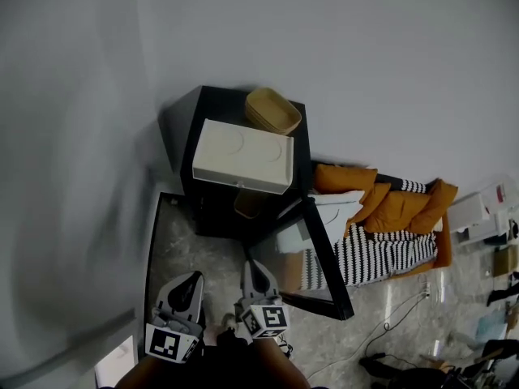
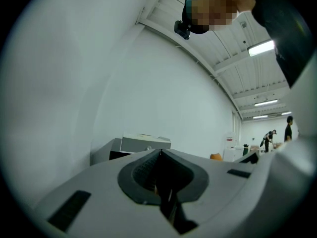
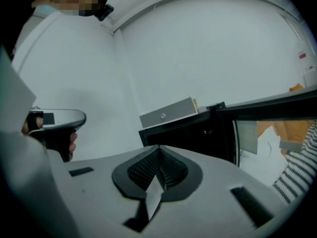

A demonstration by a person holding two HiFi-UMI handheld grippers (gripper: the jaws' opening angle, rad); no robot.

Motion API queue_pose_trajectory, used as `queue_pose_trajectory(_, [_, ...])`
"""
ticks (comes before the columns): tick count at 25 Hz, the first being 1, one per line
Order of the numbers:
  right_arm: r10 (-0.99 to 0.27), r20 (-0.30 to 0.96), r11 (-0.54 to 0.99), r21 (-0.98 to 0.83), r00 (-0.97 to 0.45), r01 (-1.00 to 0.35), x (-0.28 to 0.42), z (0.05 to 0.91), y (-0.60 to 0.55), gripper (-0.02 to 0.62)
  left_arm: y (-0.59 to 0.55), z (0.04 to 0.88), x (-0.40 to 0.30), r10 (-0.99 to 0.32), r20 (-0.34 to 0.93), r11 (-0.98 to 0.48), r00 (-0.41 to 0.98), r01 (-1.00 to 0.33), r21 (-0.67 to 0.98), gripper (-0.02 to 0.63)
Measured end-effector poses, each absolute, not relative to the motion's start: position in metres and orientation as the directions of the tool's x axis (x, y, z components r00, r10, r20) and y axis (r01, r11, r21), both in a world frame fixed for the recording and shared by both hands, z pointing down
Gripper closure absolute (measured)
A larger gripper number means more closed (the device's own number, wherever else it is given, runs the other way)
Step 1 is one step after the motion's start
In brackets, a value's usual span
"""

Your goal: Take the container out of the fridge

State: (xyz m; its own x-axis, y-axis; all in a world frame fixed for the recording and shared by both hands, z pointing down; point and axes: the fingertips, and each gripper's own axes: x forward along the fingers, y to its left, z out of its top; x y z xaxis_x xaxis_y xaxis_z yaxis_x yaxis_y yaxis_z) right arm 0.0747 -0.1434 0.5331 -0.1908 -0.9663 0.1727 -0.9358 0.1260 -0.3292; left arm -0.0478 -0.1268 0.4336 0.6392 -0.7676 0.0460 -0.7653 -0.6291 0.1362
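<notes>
**Pale grey wall, marbled floor: both grippers closed before the open fridge**

Pale grey wall (image 1: 365,55) fills the upper part of the head view, and a mottled grey stone floor (image 1: 186,250) runs below it. Against the wall stands a small black fridge (image 1: 217,102). Its glass-panelled black door (image 1: 326,270) is swung open toward the right. On top of the fridge rest a flat white rectangular box (image 1: 243,156) and, behind it, a tan oval basket (image 1: 273,110). A tan rounded container (image 1: 246,205) shows inside the open front of the fridge, just below the edge of the white box, though little of it is visible.

To the right of the door lie orange cushions (image 1: 389,201) and a black-and-white striped cloth (image 1: 373,254).

The left gripper (image 1: 192,279) and the right gripper (image 1: 253,266) are side by side at the lower edge of the head view. Both point toward the fridge and stay apart from it. In each gripper view the ribbed pads are pressed together with nothing between them. The right gripper view shows the dark fridge interior ahead, but the container cannot be made out there.
</notes>
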Motion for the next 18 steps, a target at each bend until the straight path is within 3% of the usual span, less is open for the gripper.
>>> queue_pose_trajectory(10, [-0.963, 0.246, -0.047, -0.566, -0.114, -0.823, 0.097, 0.628, -0.214, 0.595, -0.163, 0.439, -0.047, -0.749, 0.020, -0.648, 0.662, -0.738, 0.187, 0.601])
queue_pose_trajectory(18, [-0.963, 0.262, -0.184, -0.794, -0.053, -0.580, 0.122, 0.710, -0.243, 0.563, -0.182, 0.456, -0.043, -0.713, 0.025, -0.680, 0.700, -0.701, 0.214, 0.601])
